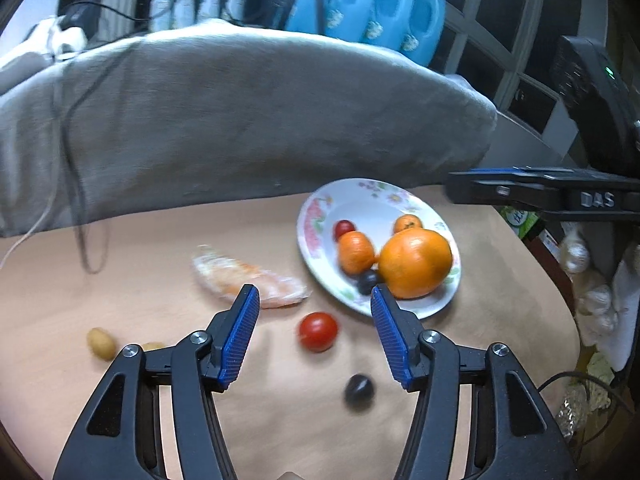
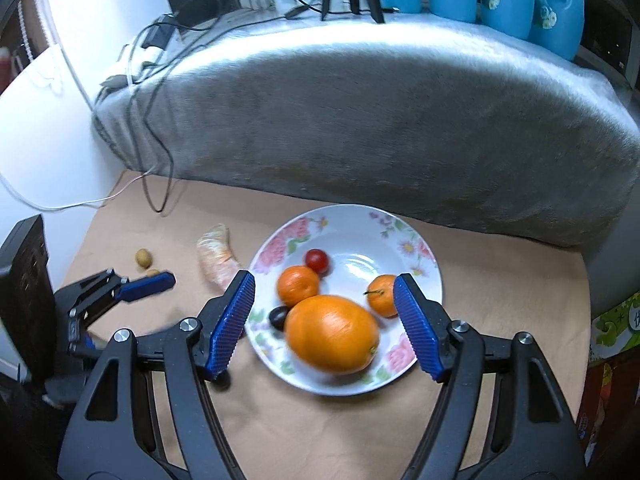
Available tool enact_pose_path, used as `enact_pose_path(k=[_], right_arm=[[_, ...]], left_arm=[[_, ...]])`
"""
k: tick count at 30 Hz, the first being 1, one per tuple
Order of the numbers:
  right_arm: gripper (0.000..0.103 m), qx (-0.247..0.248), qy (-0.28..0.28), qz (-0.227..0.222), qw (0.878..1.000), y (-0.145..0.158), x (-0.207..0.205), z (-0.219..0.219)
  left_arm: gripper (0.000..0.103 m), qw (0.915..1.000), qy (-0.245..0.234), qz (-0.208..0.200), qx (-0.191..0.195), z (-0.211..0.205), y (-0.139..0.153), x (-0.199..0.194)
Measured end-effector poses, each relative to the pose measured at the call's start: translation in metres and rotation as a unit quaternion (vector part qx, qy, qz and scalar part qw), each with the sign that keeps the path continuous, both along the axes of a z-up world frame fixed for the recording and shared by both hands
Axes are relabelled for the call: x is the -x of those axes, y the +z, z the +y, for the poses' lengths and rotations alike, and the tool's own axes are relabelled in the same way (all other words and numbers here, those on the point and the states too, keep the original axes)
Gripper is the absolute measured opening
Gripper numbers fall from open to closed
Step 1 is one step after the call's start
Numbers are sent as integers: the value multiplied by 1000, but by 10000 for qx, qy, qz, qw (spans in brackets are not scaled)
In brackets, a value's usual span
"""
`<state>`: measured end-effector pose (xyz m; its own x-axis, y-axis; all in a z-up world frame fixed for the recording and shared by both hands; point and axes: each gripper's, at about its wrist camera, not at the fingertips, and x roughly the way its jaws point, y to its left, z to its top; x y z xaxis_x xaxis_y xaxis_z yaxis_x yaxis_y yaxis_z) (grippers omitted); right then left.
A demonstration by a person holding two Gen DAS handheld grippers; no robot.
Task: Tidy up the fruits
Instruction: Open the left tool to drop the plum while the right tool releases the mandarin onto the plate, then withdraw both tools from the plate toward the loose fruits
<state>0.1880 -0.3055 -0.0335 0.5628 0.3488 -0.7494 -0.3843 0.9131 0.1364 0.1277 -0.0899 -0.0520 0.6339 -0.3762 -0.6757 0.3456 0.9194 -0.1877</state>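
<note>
A floral white plate (image 1: 320,216) (image 2: 424,276) holds a big orange (image 1: 416,262) (image 2: 332,334), two mandarins (image 1: 355,252) (image 2: 298,285), a cherry tomato (image 2: 318,261) and a dark grape (image 1: 367,281). On the table lie a red tomato (image 1: 318,331), a dark grape (image 1: 359,390), a peeled mandarin (image 1: 248,276) (image 2: 218,254) and a small yellow-brown fruit (image 1: 101,343) (image 2: 143,257). My left gripper (image 1: 315,322) is open above the red tomato. My right gripper (image 2: 324,322) is open over the big orange, empty.
A grey cushioned seat (image 1: 240,120) borders the table's far edge, with cables (image 2: 152,92) over its left end. Blue detergent bottles (image 1: 384,4) stand behind. The right gripper's body (image 1: 560,192) is at the right in the left wrist view; boxes (image 2: 616,324) sit beyond the table's right edge.
</note>
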Motion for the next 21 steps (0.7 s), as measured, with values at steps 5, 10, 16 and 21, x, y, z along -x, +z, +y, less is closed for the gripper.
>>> enact_pose_path(k=[5, 10, 16, 21], right_arm=[[75, -46, 137, -44, 9999, 10, 26, 9], [75, -66, 317, -20, 9995, 9, 54, 19], [74, 13, 517, -38, 9987, -3, 81, 35], [74, 31, 666, 152, 9977, -23, 90, 46]], left_arm=[[57, 9996, 256, -78, -84, 33, 4, 16], [57, 9987, 488, -72, -90, 59, 1, 27], [52, 9978, 647, -26, -162, 81, -9, 36], [47, 9971, 738, 67, -195, 90, -19, 34]])
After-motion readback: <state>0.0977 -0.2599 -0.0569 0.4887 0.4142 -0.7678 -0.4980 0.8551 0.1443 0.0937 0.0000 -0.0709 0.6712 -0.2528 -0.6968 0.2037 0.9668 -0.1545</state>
